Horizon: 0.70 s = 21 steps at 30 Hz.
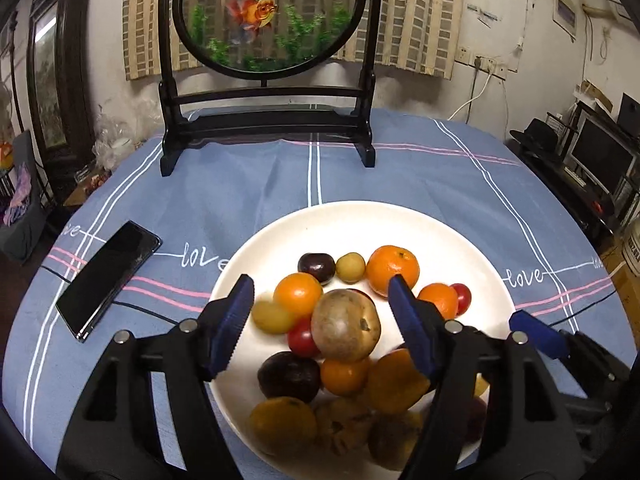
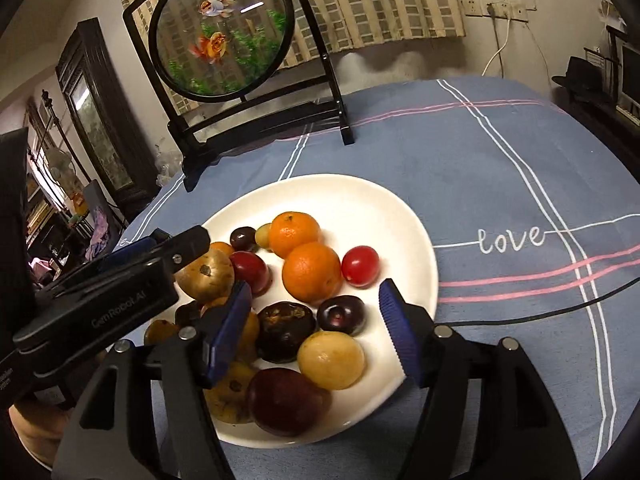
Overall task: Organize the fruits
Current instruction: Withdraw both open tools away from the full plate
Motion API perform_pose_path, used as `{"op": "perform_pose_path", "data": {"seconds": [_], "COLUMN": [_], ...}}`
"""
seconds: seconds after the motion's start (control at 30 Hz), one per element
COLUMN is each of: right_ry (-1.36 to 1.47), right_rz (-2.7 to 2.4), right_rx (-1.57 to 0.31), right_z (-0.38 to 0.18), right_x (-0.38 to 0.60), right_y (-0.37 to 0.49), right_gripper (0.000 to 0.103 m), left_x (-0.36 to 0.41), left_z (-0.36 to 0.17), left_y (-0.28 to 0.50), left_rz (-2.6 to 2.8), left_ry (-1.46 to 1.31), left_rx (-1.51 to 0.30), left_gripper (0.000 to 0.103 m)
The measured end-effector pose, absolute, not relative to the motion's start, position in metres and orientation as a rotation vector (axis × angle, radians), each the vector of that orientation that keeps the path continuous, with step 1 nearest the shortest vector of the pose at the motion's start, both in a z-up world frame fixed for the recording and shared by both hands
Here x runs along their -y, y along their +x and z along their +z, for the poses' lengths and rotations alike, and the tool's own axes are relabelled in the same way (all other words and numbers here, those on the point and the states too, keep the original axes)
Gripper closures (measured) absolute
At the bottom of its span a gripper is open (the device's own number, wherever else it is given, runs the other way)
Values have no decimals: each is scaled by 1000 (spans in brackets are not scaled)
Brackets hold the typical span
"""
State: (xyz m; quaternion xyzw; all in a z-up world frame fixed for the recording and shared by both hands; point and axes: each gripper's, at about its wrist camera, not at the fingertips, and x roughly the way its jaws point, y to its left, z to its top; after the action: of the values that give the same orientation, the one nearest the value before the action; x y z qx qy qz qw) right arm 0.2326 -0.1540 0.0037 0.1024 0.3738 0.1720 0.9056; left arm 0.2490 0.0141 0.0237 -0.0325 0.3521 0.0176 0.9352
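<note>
Your left claw (image 1: 320,320) is spread wide apart and holds nothing. It hangs over the near side of the white plate (image 1: 360,216), and between its blue fingers (image 1: 234,316) you can see the brown round fruit (image 1: 345,325) that sits on top of the pile. Your right claw (image 2: 314,330) is spread wide apart too, with nothing in it. It hangs over the near right part of the same plate (image 2: 348,192), with a yellow fruit (image 2: 331,359) and a dark plum (image 2: 341,314) between its fingers.

All the fruits are on the plate, which sits in the middle of the worktop (image 1: 420,176) with the blue striped cloth. At the far side of the pile there is a big orange (image 1: 393,270), a small yellow-green fruit (image 1: 350,267) touching it, and a dark cherry-like fruit (image 1: 317,267) just beside that. A red cherry tomato (image 2: 360,266) lies alone near the right rim of the plate, just beside another orange (image 2: 311,272). A big dark red fruit (image 2: 285,400) lies at the near rim.

A black phone (image 1: 108,278) lies flat near the left edge of the worktop, well apart from the plate. A round goldfish picture in a black stand (image 1: 268,16) stands at the far edge.
</note>
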Motion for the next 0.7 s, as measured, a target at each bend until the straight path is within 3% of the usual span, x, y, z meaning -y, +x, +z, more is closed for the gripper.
{"op": "perform_pose_path", "data": {"seconds": [0.2,0.7], "right_ry": [177,30], "right_rz": [325,309], "right_rx": [-802,-811], "right_z": [3,-5], "right_x": [153,166], "right_y": [230,182], "right_gripper": [36,34], "left_x": [-20,-32], "left_z": [25,5], "left_y": [239,178], "left_rz": [45,68], "left_ry": [-92,-80], "left_rx": [-736,-772], "left_gripper": [15,6]}}
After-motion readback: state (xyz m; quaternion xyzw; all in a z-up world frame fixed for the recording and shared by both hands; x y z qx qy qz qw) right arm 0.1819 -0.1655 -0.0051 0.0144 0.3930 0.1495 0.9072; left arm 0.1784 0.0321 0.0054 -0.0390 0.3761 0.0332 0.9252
